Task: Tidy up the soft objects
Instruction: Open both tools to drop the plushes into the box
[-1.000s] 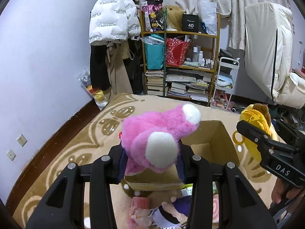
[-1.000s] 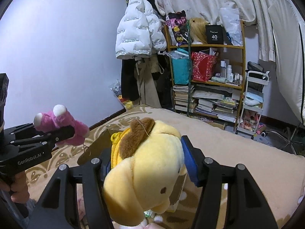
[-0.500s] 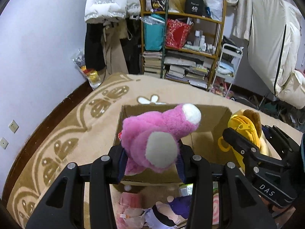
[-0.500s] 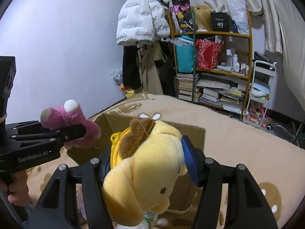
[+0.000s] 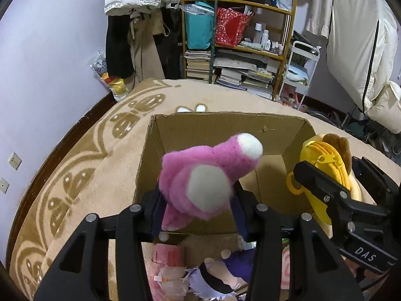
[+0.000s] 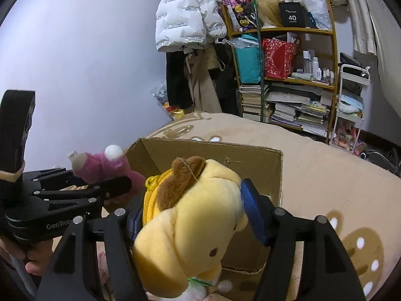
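Pink plush (image 5: 208, 178) is pinched in my left claw (image 5: 198, 215) and the yellow dog plush (image 6: 190, 228) in my right claw (image 6: 193, 225), both hanging over the near edge of the open cardboard box (image 5: 220, 125), which looks bare inside as far as I can see. Neither toy is dropped in yet, and more soft toys (image 5: 215, 276) lie on the carpet (image 5: 82, 165) near me, left to gather.

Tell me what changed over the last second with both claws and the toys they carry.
Both claws tipped forward and down toward the open cardboard box, so its inside now fills more of each view. The left claw brought the pink plush over the box opening; the right claw carried the yellow dog plush up to its right wall. Nothing was released: both stay clamped, and the toys below lie untouched.
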The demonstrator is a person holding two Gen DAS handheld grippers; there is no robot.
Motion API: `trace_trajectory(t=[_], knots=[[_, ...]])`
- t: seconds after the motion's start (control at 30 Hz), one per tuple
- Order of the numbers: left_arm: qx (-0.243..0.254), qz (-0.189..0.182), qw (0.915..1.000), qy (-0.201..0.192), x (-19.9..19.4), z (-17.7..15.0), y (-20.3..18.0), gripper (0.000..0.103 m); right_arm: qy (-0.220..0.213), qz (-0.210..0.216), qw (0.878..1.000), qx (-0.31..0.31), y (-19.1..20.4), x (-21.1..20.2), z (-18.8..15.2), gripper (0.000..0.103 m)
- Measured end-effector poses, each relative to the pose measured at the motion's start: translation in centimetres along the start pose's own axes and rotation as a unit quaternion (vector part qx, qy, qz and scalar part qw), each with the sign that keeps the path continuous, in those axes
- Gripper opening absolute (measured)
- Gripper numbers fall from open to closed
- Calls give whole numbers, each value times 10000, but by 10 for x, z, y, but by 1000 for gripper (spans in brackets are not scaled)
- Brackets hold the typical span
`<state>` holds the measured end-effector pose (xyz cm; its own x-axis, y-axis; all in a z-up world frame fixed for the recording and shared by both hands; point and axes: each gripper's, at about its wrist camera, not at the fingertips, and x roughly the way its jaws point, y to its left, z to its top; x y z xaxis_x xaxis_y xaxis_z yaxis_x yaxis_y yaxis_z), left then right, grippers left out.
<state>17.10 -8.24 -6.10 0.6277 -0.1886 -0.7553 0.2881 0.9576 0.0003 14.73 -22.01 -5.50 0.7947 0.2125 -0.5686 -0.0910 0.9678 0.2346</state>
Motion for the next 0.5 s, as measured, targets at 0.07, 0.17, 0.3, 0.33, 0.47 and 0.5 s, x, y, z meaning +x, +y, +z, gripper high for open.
trace_trajectory(t=[0.07, 0.17, 0.3, 0.33, 0.47, 0.5], knots=[[13, 44, 10000, 4, 0, -1, 0, 51, 25, 27, 10000, 17, 1, 1, -1, 72], [31, 139, 9999, -55, -2, -1, 1, 55, 24, 3, 10000, 14, 2, 2, -1, 77], [60, 205, 9998, -47, -5, 0, 4, 66, -38, -21, 10000, 67, -1, -3, -2, 83], [112, 246, 9996, -44, -7, 0, 4, 69, -37, -30, 10000, 82, -1, -4, -2, 84], [444, 437, 9978, -222, -22, -4, -1, 76, -50, -107, 9999, 68, 1, -16, 0, 94], [498, 451, 9974, -241, -26, -5, -2, 77, -56, -122, 9999, 48, 3, -20, 0, 96]])
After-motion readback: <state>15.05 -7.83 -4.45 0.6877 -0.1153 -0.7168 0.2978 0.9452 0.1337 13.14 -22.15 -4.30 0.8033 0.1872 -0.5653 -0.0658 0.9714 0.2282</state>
